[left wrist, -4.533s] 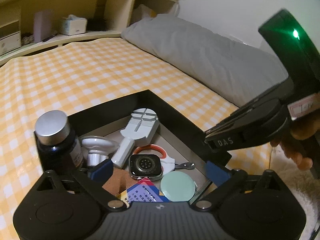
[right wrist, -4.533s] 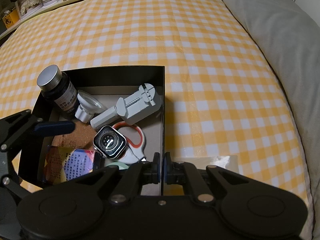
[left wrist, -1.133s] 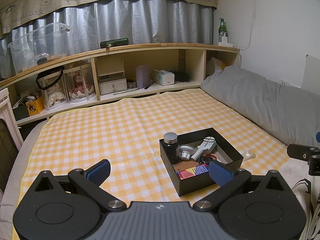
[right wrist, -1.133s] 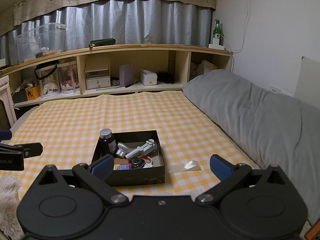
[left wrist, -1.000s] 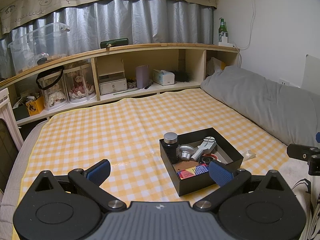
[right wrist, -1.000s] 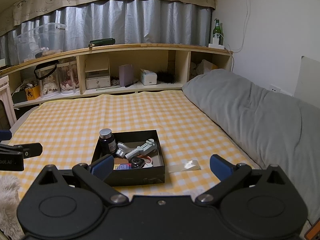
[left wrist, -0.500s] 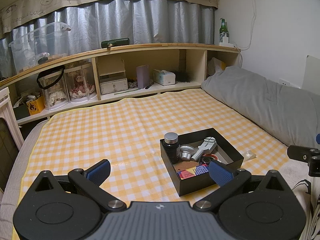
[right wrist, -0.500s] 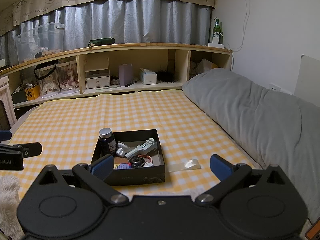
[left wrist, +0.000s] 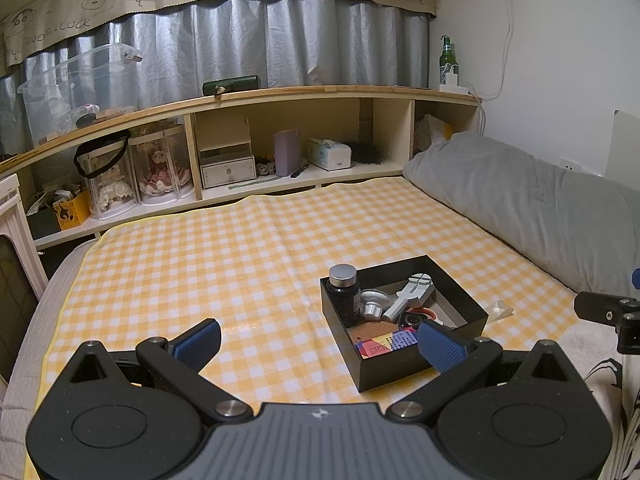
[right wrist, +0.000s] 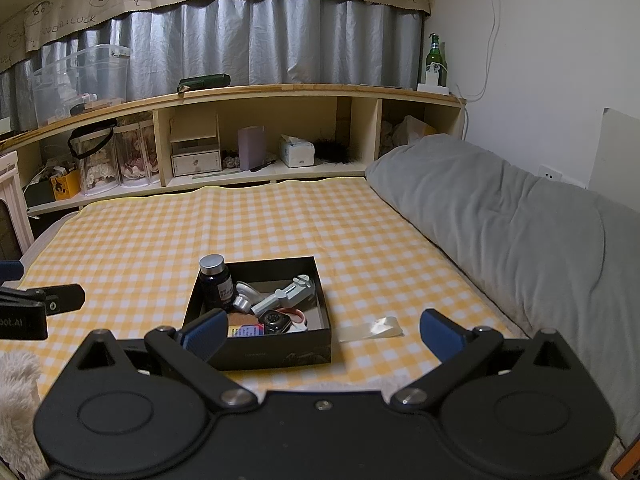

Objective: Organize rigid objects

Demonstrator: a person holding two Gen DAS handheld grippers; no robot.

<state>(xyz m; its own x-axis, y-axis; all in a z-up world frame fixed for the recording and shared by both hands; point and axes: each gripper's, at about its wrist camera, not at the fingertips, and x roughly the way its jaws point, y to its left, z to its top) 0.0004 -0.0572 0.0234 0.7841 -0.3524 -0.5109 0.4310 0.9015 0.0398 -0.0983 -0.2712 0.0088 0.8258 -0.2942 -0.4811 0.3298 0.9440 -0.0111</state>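
Both tools are held back from the bed, and nothing is gripped. The left gripper (left wrist: pixel 318 338) is spread wide and empty; the right gripper (right wrist: pixel 322 330) is likewise spread and empty. The box (right wrist: pixel 280 350) is set on the checked cloth (right wrist: pixel 160 240), probably so that the small rigid items are kept together in one place. A bottle (right wrist: pixel 215 282) is stood upright in the far-left corner, where it takes little room, and a white tool (right wrist: pixel 288 294) is laid flat across the middle, with a watch (right wrist: pixel 276 321) and a coloured card (right wrist: pixel 246 331) nearer the front wall. In the right wrist view the box is seen at about 11 o'clock from the gripper's midpoint, close to the left pad; in the left wrist view it is seen at about 2 o'clock, partly behind the right pad. A clear strip (right wrist: pixel 372 328) is left on the cloth just beside the box at 3 o'clock, outside it. The sorting is judged to be nearly or fully done.
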